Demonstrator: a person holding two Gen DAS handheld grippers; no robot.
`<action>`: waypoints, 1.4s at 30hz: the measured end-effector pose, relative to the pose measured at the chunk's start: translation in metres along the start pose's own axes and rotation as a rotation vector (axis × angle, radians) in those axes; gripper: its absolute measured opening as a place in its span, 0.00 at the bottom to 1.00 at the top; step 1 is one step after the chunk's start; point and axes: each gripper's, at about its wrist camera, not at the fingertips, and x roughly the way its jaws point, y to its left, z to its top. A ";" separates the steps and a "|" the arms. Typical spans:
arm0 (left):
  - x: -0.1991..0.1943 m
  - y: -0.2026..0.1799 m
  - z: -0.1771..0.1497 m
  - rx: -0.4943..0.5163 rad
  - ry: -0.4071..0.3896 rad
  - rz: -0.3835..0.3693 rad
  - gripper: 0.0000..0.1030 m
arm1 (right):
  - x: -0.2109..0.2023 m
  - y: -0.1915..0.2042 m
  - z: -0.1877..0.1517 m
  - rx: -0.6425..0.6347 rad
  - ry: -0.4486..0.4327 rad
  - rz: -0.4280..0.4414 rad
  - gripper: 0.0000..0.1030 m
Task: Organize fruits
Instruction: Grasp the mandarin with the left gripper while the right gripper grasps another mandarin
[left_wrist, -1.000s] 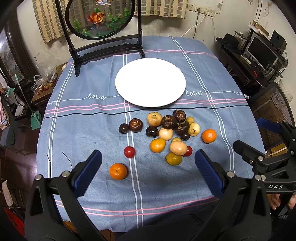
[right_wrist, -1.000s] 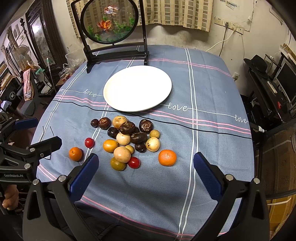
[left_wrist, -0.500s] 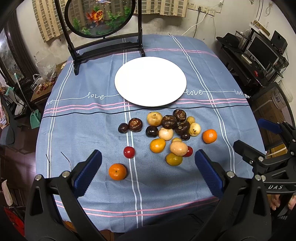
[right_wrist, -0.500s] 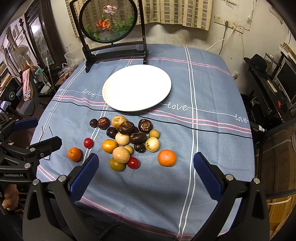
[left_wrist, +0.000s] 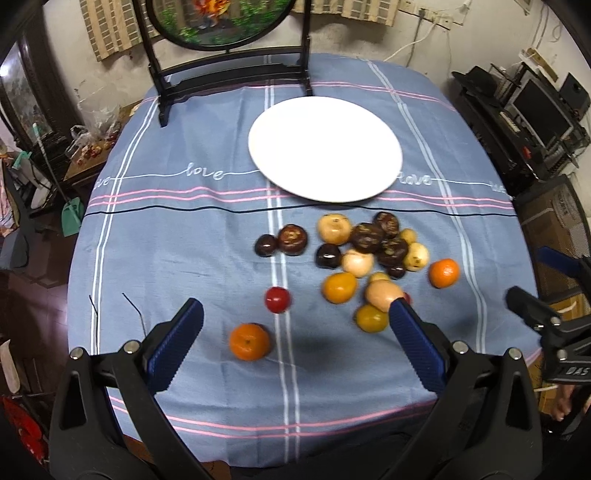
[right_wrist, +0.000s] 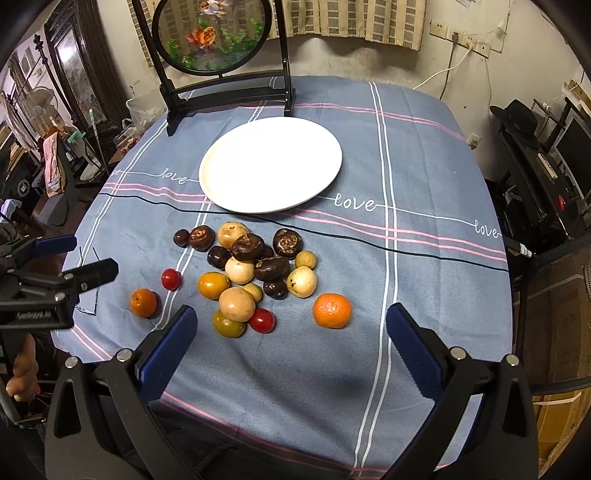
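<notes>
The fruits (right_wrist: 255, 273) lie in a loose cluster on the blue striped cloth (right_wrist: 406, 155) of the tabletop, just near of the white plate (right_wrist: 271, 168), which is bare. Dark brown fruits and pale ones crowd the far side of the cluster, touching one another. A big orange (right_wrist: 332, 310) sits apart at the right, a small orange (left_wrist: 249, 341) and a red fruit (left_wrist: 277, 300) apart at the left. A second red fruit (right_wrist: 262, 320) touches a greenish one (right_wrist: 229, 324) at the near edge.

My left gripper (left_wrist: 291, 341) hangs over the near left of the tabletop, jaws spread wide and holding nothing, the small orange between them in view. My right gripper (right_wrist: 290, 352) hangs over the near right, jaws likewise wide apart and bare, with the big orange just beyond.

Far behind the plate stands a round painted screen (right_wrist: 210, 35) on a black stand.
</notes>
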 end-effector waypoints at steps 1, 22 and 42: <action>0.004 0.002 0.000 0.005 -0.003 0.013 0.98 | 0.001 -0.001 0.001 -0.001 0.002 -0.004 0.99; 0.124 0.055 -0.065 -0.014 0.123 -0.079 0.98 | 0.080 -0.057 -0.037 -0.021 0.054 0.086 0.99; 0.138 0.044 -0.083 0.079 0.088 -0.024 0.45 | 0.105 -0.073 -0.045 0.028 0.031 0.149 0.67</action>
